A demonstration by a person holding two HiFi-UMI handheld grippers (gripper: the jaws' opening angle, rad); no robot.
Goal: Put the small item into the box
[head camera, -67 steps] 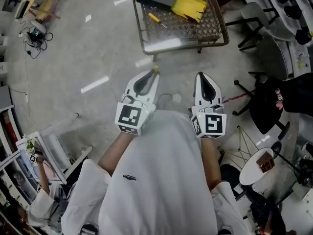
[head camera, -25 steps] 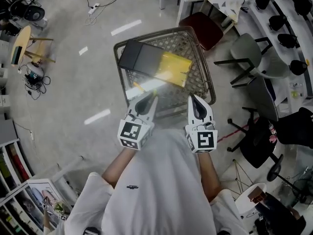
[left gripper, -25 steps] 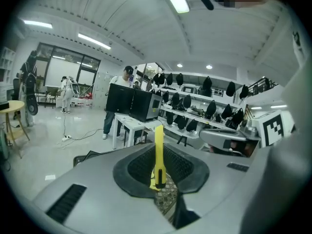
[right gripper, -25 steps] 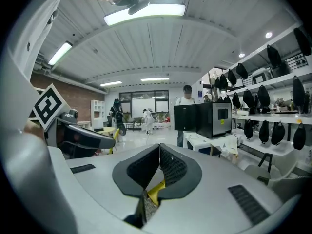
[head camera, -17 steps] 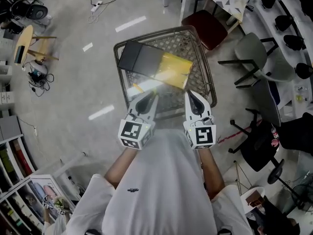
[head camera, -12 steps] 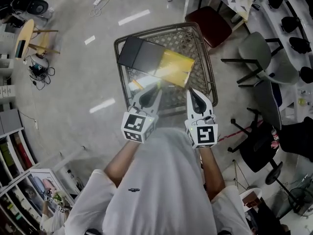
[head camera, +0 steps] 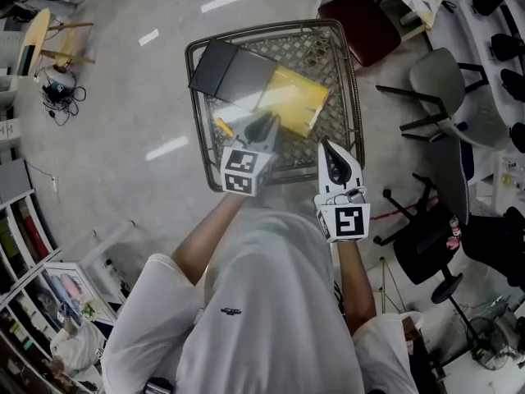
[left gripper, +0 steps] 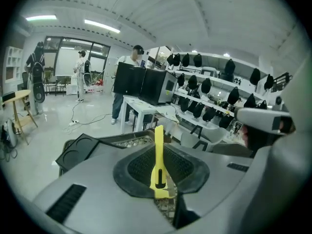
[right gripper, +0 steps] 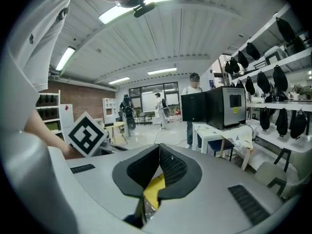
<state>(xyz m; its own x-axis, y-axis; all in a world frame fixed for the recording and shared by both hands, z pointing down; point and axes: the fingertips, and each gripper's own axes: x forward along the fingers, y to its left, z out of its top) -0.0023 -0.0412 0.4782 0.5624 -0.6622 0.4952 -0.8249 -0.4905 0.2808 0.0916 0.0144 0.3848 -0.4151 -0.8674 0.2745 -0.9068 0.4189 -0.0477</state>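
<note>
A wire mesh cart stands on the floor in front of me. In it lie a black box and a yellow box. A small yellow tool lies on the mesh near the cart's left side. My left gripper reaches over the cart's near half, beside the yellow box. It is shut on a thin yellow item that sticks out past its tips. My right gripper hangs over the cart's front rim, shut and holding nothing; the yellow box shows below its tips.
A red chair and a grey chair stand right of the cart. A black office chair is at my right. Shelving lines the left. A white table with black machines and several people stand behind the cart.
I have walked up to the cart. The left gripper has moved forward over the cart with the yellow item, while the right gripper stayed back at the front rim.
</note>
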